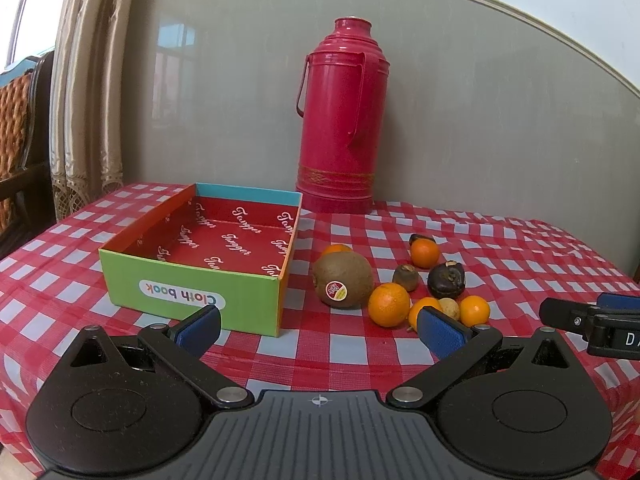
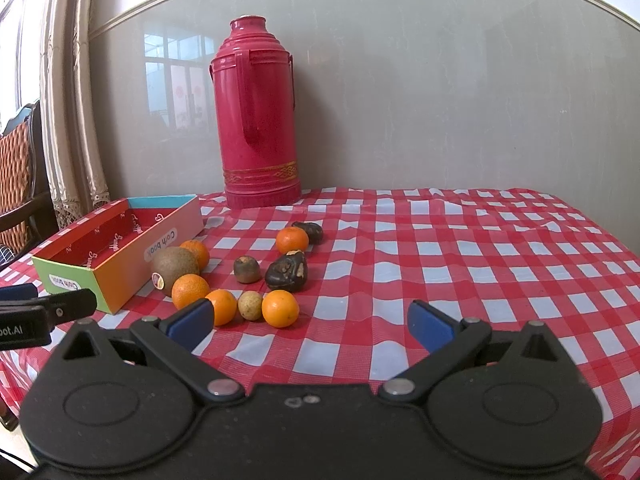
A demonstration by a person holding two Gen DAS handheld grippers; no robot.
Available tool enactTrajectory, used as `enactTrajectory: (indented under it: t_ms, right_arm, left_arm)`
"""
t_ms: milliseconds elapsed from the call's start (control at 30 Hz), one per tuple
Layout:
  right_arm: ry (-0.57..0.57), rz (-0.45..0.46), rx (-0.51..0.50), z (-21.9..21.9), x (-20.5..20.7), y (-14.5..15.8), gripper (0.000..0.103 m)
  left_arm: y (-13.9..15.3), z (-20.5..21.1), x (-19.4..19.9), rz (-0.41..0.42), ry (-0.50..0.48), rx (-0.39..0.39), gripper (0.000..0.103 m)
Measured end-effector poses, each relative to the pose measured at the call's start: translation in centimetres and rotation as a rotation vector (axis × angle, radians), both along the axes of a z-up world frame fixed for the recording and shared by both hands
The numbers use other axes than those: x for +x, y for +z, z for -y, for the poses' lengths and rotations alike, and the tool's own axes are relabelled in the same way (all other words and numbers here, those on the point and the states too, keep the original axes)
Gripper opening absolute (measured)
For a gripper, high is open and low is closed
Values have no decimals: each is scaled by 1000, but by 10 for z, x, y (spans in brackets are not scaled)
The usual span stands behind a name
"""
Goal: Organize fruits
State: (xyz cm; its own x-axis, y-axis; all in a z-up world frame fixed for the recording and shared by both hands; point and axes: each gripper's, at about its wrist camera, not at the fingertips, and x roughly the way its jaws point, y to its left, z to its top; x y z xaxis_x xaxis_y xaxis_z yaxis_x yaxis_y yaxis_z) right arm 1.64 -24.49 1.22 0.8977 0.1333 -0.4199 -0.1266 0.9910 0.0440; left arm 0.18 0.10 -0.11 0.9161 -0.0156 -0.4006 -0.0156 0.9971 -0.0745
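Observation:
An empty colourful cardboard box (image 1: 192, 292) (image 2: 116, 276) with a red lining sits on the left of the checked table. To its right lies a cluster of fruit: a big brown kiwi (image 1: 343, 278) (image 2: 175, 270) with a sticker, several oranges (image 1: 389, 304) (image 2: 280, 308), a small kiwi (image 1: 406, 277) (image 2: 247, 269), a dark wrinkled fruit (image 1: 446, 279) (image 2: 287, 271) and a small tan fruit (image 1: 449, 307) (image 2: 250, 305). My left gripper (image 1: 318, 328) is open, just short of the box and fruit. My right gripper (image 2: 310, 324) is open, with the fruit ahead on its left.
A tall red thermos (image 1: 342, 120) (image 2: 258, 116) stands at the back against the grey wall. The red-and-white checked tablecloth (image 2: 460, 264) stretches to the right of the fruit. A curtain (image 1: 86, 92) and a wooden chair (image 1: 18, 128) are off the table's left side.

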Motion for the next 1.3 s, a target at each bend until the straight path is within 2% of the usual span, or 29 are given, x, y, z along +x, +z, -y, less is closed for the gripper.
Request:
enactTrajectory:
  t_ms: [1300]
  right_arm:
    - [1,3,0,0,-1,1,98]
  left_arm:
    - [-2,-1,2,2,-1,1,103]
